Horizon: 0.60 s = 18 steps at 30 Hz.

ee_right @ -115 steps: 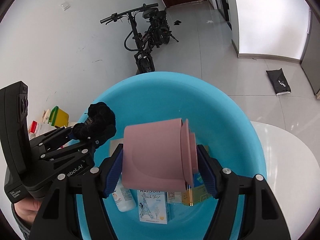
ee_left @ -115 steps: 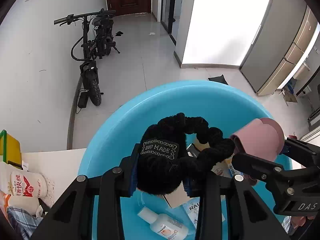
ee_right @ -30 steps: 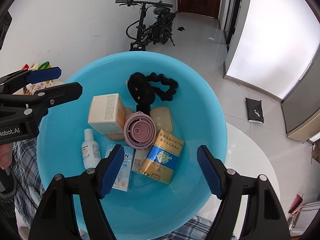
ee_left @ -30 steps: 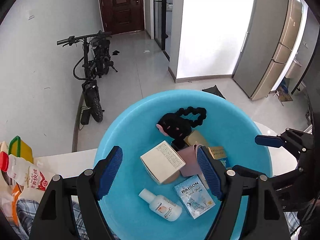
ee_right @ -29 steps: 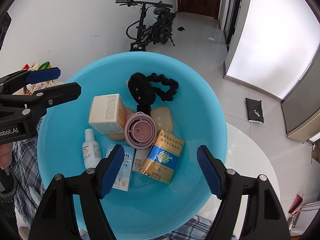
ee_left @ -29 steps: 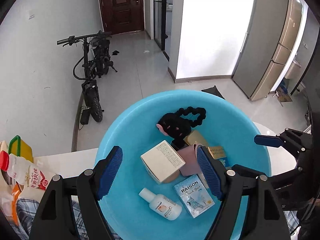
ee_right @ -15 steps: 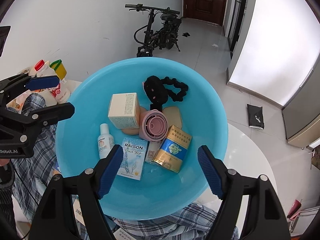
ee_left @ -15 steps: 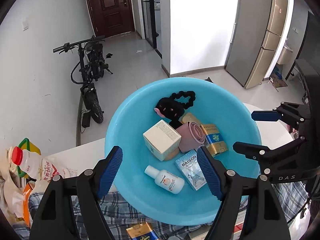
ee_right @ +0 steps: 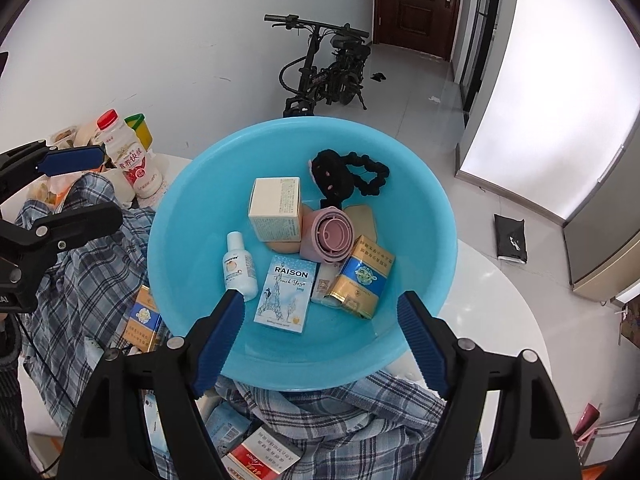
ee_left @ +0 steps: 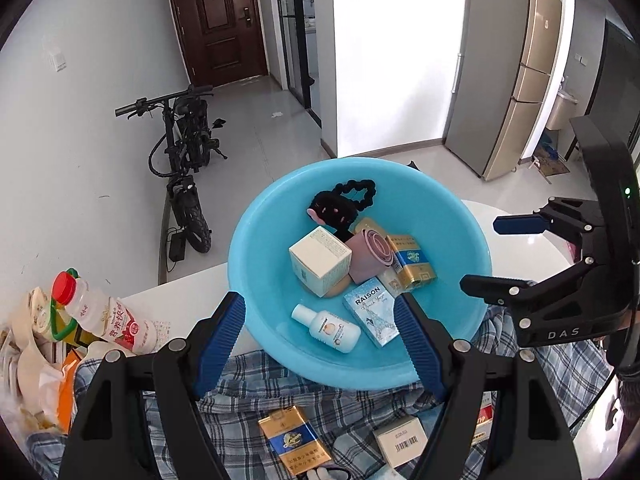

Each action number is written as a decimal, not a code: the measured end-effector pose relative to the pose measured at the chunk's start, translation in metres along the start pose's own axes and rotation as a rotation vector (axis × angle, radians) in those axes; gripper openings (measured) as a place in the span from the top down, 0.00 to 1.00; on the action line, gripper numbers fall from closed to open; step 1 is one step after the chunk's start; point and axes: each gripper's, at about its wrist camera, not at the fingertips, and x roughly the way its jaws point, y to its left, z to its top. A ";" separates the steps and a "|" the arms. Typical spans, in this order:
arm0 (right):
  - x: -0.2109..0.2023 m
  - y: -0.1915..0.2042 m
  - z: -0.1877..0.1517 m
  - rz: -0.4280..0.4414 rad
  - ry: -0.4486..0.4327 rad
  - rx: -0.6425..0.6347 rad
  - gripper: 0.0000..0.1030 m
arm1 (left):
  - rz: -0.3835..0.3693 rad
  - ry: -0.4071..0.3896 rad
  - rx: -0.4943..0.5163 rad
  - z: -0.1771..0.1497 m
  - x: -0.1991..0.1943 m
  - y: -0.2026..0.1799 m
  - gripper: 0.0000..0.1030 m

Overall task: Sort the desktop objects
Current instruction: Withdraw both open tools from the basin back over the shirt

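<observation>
- Blue plastic basin [ee_right: 424,216] now sits smaller and lower in both wrist views than a second ago, so both hands have drawn up and back from it; it rests at the table's edge on a checked cloth [ee_left: 248,384].
- Black scrunchie [ee_right: 348,178] and pink cup [ee_right: 330,238], each clamped in a claw a few seconds ago, now lie loose inside the basin, the cup on its side between the white box [ee_right: 276,208] and the gold-and-blue pack [ee_right: 360,280].
- Left gripper [ee_left: 320,344] stands wide and empty; right gripper [ee_right: 320,340] has just been opening further, nothing between its jaws.
- That drop-off looks finished, so the next pick probably comes from the cloth: a second gold pack [ee_left: 294,440] and a small barcoded box [ee_left: 400,438] lie there, though the near edge is too distorted to count what else remains.
</observation>
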 end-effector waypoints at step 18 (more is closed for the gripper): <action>-0.041 0.035 -0.073 0.059 -0.015 -0.104 0.21 | -0.009 -0.039 0.109 -0.081 -0.066 -0.041 0.23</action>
